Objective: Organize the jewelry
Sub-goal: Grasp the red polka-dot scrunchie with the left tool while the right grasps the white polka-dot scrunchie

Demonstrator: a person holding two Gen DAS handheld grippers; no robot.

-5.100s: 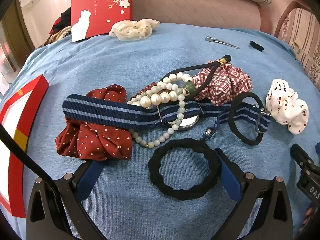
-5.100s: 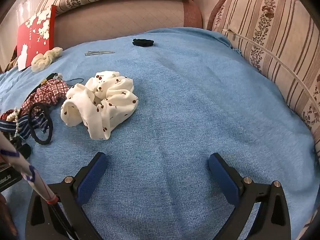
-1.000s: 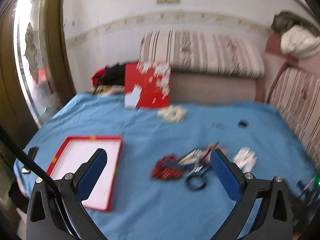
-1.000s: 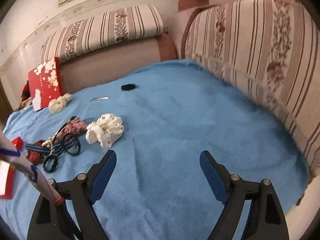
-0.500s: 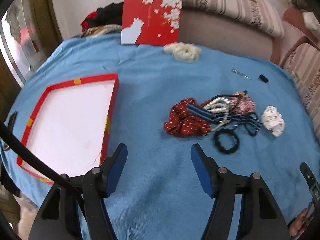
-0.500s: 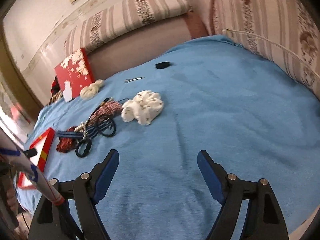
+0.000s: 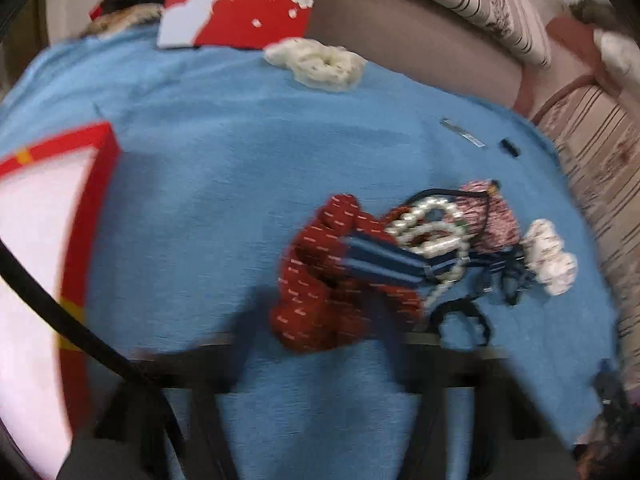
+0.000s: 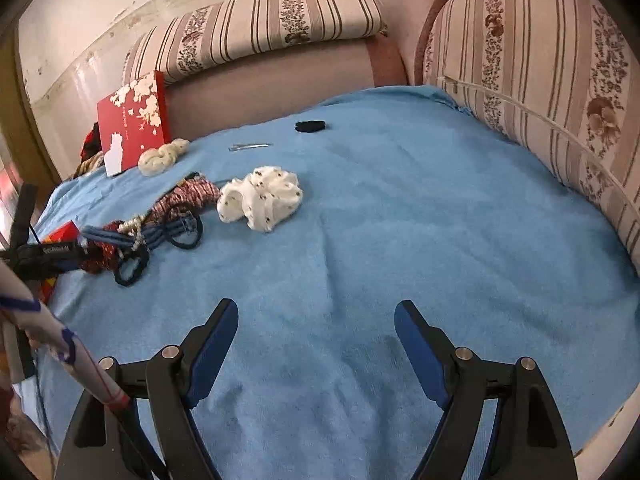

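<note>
A blue blanket (image 8: 400,220) fills both views. In the left wrist view, the red-rimmed box tray (image 7: 86,216) sits at left; the jewelry pile, with red dotted scrunchie (image 7: 320,292) and pearl bracelets (image 7: 430,226), lies centre-right. The left gripper (image 7: 316,344), blurred, has just been closing, nothing visibly between its jaws. The right gripper (image 8: 316,344) gapes wide, empty, at lower centre of its own view.

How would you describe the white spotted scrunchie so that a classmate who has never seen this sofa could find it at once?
Start at the blue blanket spread over the striped sofa, then find the tangled heap of hair ties and beads on its left side. The white spotted scrunchie lies at the right end of that heap; unlike the plain cream scrunchie by the red box, it has dark dots.
</note>
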